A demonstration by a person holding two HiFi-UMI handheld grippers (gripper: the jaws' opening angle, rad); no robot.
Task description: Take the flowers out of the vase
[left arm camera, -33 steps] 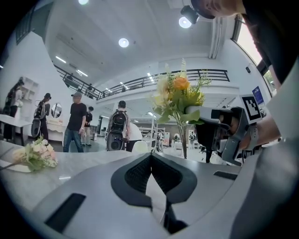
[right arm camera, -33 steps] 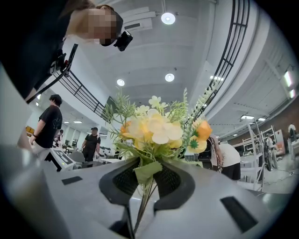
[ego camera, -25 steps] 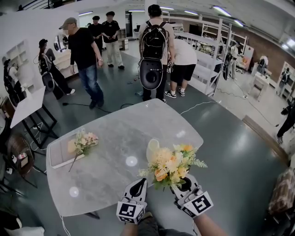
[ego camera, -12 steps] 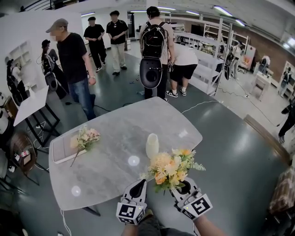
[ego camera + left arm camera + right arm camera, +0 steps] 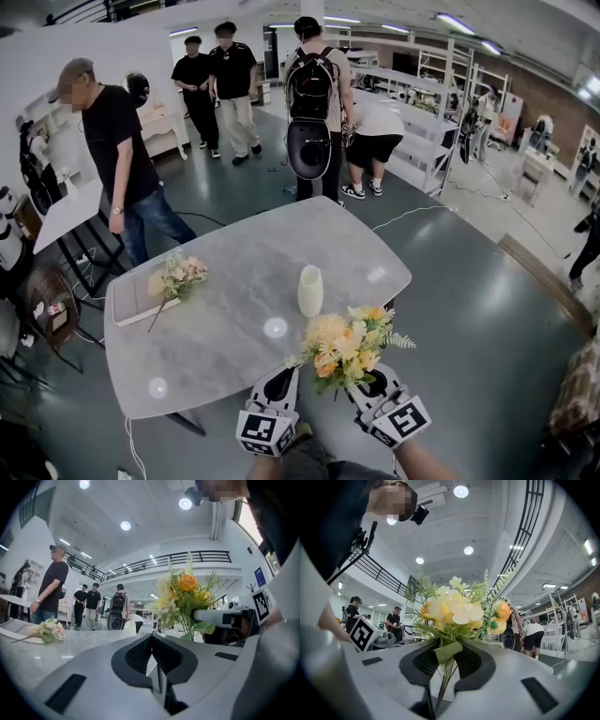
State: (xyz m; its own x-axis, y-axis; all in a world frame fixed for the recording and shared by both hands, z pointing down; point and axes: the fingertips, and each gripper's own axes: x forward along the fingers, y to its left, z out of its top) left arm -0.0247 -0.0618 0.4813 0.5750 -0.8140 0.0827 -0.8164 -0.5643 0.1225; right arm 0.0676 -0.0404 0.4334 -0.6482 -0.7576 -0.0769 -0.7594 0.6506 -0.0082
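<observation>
Head view: the bouquet (image 5: 349,349) is out of the vase (image 5: 310,291), nearer the person over the worktop (image 5: 206,319) edge, held by the right gripper (image 5: 374,381).

Left gripper view: the left gripper (image 5: 152,656) has its fingers clenched on nothing.

Right gripper view: the fingers grasp the thin stems (image 5: 445,677). The bunch looks light and floppy, and is best held low.

Wears a dark top (image 5: 328,522). Carries a pale grey left tool (image 5: 281,380) and a matching right tool (image 5: 373,380), each tipped with black, ribbed, rounded pads (image 5: 136,656). Bears a white cube printed with black square markers behind each: left cube (image 5: 262,429), right cube (image 5: 403,419). Shows smooth grey housings cut with dark rectangular slots (image 5: 65,693).
</observation>
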